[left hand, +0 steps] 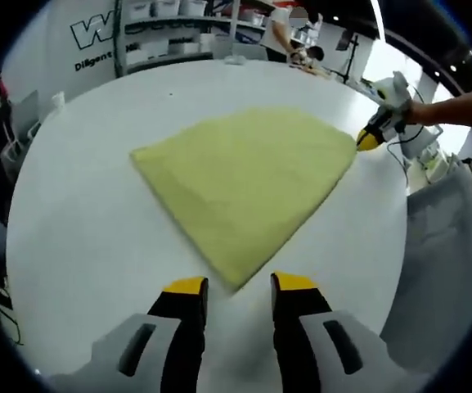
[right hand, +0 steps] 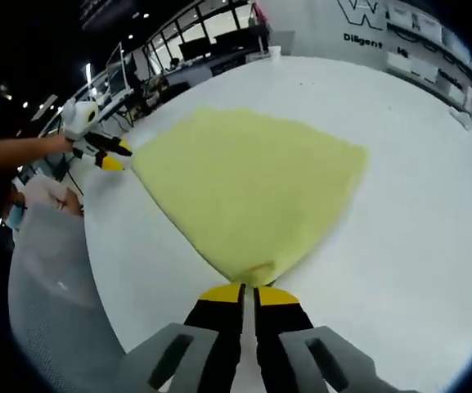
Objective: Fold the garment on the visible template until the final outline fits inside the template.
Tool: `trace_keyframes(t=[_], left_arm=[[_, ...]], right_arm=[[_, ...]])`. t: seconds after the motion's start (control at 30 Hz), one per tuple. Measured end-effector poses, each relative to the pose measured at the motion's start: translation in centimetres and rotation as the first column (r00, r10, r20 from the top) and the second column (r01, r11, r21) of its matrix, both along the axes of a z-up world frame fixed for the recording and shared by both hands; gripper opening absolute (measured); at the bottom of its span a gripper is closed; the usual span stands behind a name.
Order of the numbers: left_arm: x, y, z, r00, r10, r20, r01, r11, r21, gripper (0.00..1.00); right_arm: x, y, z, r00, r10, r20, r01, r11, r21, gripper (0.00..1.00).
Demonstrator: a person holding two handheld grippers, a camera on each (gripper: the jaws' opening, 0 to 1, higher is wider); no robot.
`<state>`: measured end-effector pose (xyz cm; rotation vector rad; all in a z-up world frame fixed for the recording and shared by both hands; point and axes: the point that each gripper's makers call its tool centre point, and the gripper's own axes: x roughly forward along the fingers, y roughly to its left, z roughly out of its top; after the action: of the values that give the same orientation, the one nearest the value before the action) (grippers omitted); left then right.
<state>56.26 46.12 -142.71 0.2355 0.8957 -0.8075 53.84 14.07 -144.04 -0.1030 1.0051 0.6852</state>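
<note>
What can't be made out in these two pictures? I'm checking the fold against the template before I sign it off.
- Template: none can be made out on the white table in the left gripper view; the yellow garment may cover it.
- Garment corner: in the right gripper view the right hand-held gripper is closed on it, hiding the tip.
- Wall lettering: cut off by the rim and shelving.
- Garment layers: texture too blurred to count folds.
</note>
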Motion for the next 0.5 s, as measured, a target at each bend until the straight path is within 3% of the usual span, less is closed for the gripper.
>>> trace_keyframes(t=[0.1,0.27,0.5], left_arm=[[-0.3,-0.2,-0.4,1.000,0.007,-0.019,-0.007,1.000,0.002,0.21],[0.3,0.0,-0.6,1.000,0.014,-0.003,-0.014,1.000,0.009,0.06],[0.6,0.4,-0.6,0.998,0.061,-0.030,-0.061,0.998,0.011,0.04]], right_arm=[[-0.2,0.0,0.1,0.999,0.040,0.009,-0.040,0.998,-0.038,0.00],[-0.1,-1.1,0.3,0.995,0.101,0.024,-0.098,0.990,-0.101,0.00],[0.2,-2.7,0.9,0.990,0.133,0.035,-0.127,0.982,-0.143,0.00]])
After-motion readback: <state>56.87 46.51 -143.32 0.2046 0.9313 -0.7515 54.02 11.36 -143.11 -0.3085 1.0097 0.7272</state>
